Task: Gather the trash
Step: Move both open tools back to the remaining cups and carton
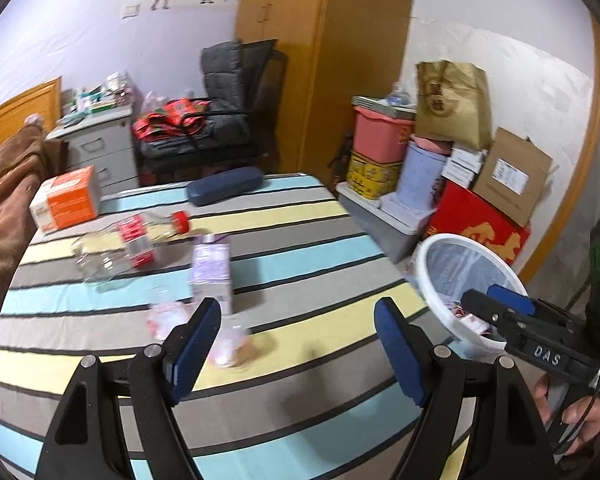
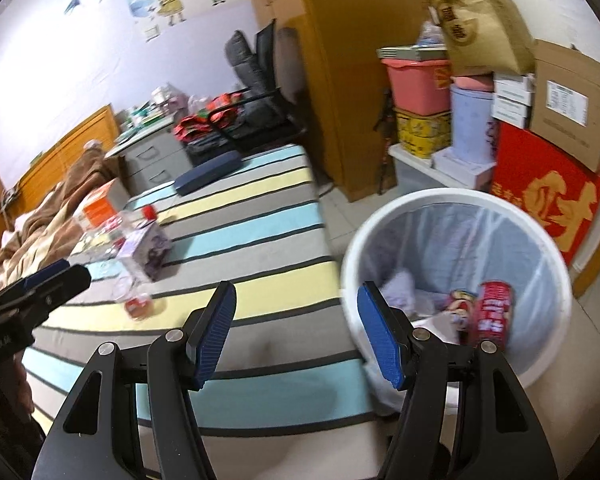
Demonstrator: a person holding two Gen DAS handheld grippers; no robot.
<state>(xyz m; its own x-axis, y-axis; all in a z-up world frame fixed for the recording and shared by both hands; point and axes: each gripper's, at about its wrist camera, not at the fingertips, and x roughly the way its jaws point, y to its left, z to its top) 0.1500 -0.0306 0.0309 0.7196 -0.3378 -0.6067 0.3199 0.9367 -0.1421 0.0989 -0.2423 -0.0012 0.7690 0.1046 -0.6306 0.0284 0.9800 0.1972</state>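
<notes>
Left wrist view: left gripper (image 1: 298, 344) hangs above the striped bed cover (image 1: 300, 220), jaws spread wide, nothing between them. Trash on the bed ahead: a crumpled clear wrapper (image 1: 228, 344) just past the left pad, a purple carton (image 1: 212, 272) standing upright behind it, an empty clear bottle (image 1: 132, 244) with a red cap lying on its side further back. An orange box (image 1: 66, 200) and a blue case (image 1: 224, 190) sit beyond; unclear if they count as trash. White bin (image 1: 460, 280) stands off the bed's right edge, with the right gripper (image 1: 496, 304) over its rim.

Right wrist view: right gripper (image 2: 296, 332) straddles the gap between bed edge and bin (image 2: 452, 280), jaws wide, empty. The lined bin holds a red can (image 2: 494, 312), a printed packet and some crumpled paper. Left gripper (image 2: 56, 276) shows at the left edge, over the bed.

Step, my read: between drop-offs, right claw empty at the bin, left lining up a pickup. Next move likely calls for lowering the left claw onto the wrapper, the closest piece, closing gently since thin film slips, then carrying it right to the bin.
</notes>
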